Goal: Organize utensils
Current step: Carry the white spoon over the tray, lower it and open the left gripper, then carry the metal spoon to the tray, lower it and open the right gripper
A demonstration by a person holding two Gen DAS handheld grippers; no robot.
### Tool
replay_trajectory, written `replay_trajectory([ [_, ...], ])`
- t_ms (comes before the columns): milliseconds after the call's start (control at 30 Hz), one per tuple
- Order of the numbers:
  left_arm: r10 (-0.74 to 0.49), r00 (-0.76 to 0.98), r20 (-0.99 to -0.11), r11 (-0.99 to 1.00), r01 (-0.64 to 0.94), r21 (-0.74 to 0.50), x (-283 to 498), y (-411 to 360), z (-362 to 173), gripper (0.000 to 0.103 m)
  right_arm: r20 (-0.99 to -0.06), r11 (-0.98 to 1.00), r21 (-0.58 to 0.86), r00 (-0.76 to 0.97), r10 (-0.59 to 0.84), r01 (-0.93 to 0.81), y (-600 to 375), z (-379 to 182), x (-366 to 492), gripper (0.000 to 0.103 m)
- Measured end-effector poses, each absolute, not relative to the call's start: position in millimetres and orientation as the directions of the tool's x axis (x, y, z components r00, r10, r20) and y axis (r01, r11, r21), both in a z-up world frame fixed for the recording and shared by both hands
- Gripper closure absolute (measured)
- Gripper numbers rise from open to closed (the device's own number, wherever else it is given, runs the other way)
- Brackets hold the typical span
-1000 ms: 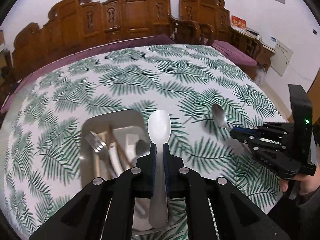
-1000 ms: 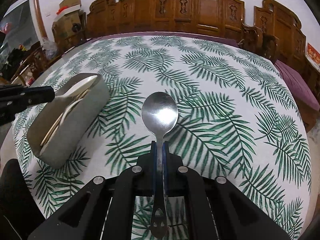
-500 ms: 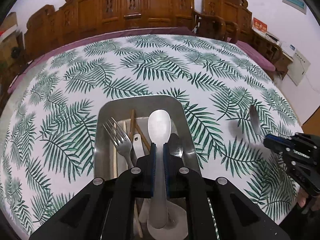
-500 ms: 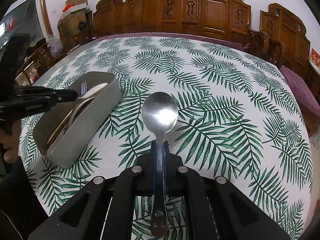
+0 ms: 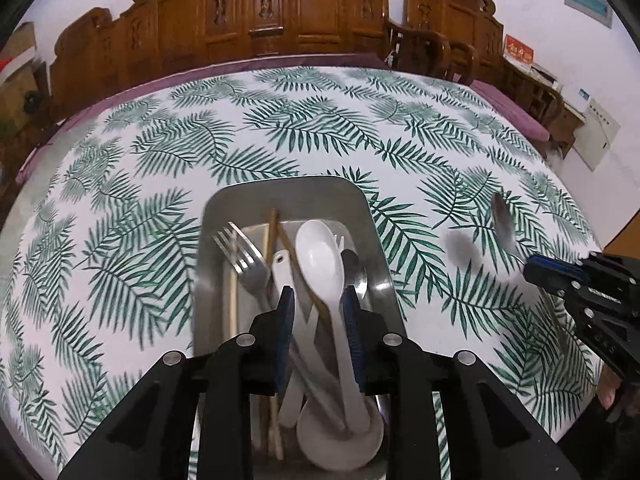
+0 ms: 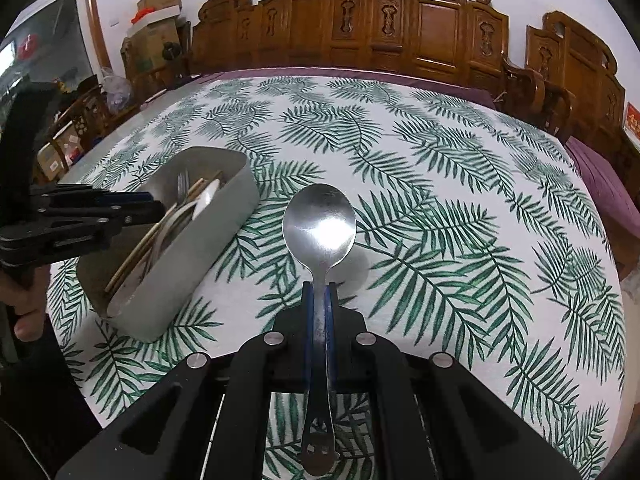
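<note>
My left gripper point(image 5: 318, 300) is open, right above a grey metal tray point(image 5: 212, 216). A white plastic spoon point(image 5: 322, 258) lies loose in the tray between my spread fingers, among a metal fork point(image 5: 242, 258), wooden chopsticks point(image 5: 273, 232) and other white utensils. My right gripper point(image 6: 319, 288) is shut on the handle of a metal spoon point(image 6: 319, 224), held above the tablecloth to the right of the tray point(image 6: 224, 216). The right gripper and its spoon point(image 5: 504, 220) show at the right of the left wrist view.
The round table has a white cloth with green leaf print point(image 5: 280, 120). Carved wooden chairs point(image 6: 420, 28) ring the far side. The left gripper's body point(image 6: 80, 216) hangs over the tray's near end in the right wrist view.
My left gripper has opened and let go of the white spoon, which now lies in the tray. The right gripper still holds the metal spoon, a little closer to the tray.
</note>
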State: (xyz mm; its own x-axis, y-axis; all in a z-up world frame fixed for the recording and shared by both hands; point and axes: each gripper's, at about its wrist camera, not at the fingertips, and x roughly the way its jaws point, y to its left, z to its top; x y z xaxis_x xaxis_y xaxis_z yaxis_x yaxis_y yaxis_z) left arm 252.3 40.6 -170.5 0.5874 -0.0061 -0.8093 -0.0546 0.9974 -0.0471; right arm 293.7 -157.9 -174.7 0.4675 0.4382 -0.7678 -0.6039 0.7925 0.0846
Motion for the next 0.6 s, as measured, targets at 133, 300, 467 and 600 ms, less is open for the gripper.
replay_trajectory([
  [133,-0.007,0.605,-0.796,0.997,-0.058,-0.052,234,49,-160,0.078,-0.767,0.779,0.073,0.465,0.443,-0.623,-146,-166,290,0.096],
  [300,-0.017,0.618,-0.786,0.996,-0.059,-0.068,215,60,-150,0.076,-0.766,0.765,0.058,0.462,0.446,-0.642,-129,-153,284,0.096],
  [467,-0.023,0.636,-0.772,0.994,-0.065,-0.084,197,73,-140,0.076,-0.757,0.748,0.06,0.458,0.465,-0.661,-107,-138,282,0.096],
  [600,-0.029,0.644,-0.764,0.993,-0.07,-0.097,187,82,-135,0.076,-0.752,0.734,0.067,0.449,0.482,-0.676,-86,-129,280,0.096],
])
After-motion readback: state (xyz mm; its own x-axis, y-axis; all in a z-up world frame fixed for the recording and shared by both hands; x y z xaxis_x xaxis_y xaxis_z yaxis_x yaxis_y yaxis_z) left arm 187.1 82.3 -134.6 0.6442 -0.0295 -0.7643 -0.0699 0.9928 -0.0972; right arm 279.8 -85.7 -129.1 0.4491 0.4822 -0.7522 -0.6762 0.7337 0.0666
